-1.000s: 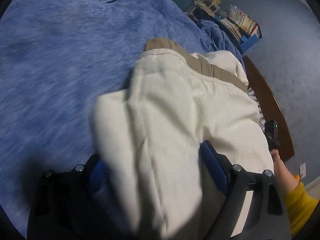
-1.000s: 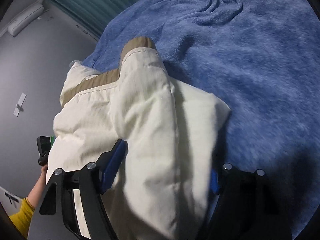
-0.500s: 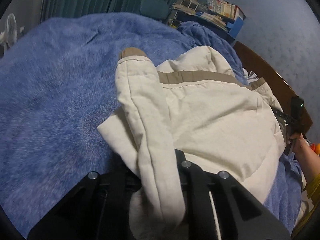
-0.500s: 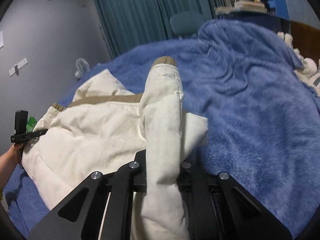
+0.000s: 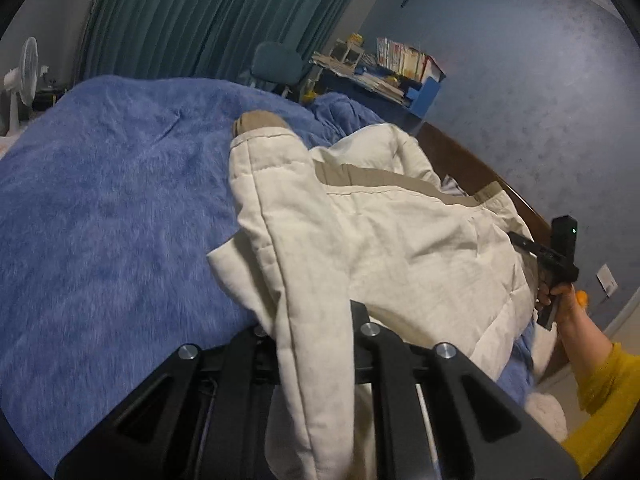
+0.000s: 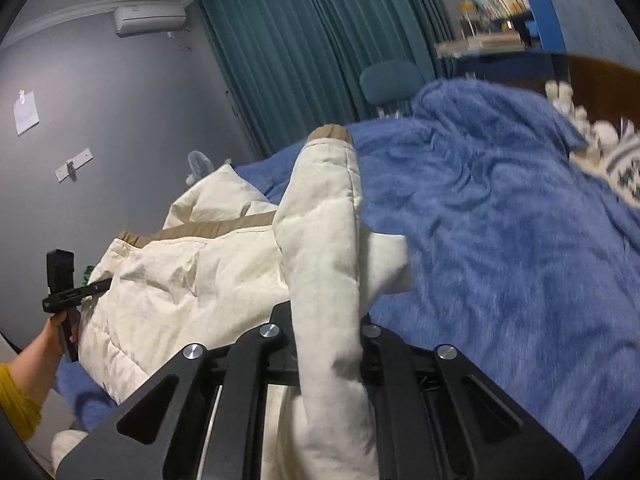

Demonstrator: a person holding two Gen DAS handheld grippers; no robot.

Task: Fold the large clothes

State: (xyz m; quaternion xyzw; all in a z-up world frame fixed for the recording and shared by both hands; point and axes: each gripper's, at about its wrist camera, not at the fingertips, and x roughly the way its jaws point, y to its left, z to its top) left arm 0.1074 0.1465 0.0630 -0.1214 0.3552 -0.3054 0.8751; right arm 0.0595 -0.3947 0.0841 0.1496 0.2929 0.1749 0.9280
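Cream padded jacket (image 5: 400,240) spread on the blue blanket (image 5: 100,220) of the bed, one sleeve clamped in each gripper.

The left gripper (image 5: 314,328) has its jaws closed on a sleeve (image 5: 280,208) running forward between them; the right gripper (image 6: 328,332) likewise pinches the other sleeve (image 6: 324,224), tan cuff (image 6: 330,134) farthest away.

Both tools now clamped on jacket sleeves (image 5: 304,264), lifted, blanket (image 5: 100,220) lower
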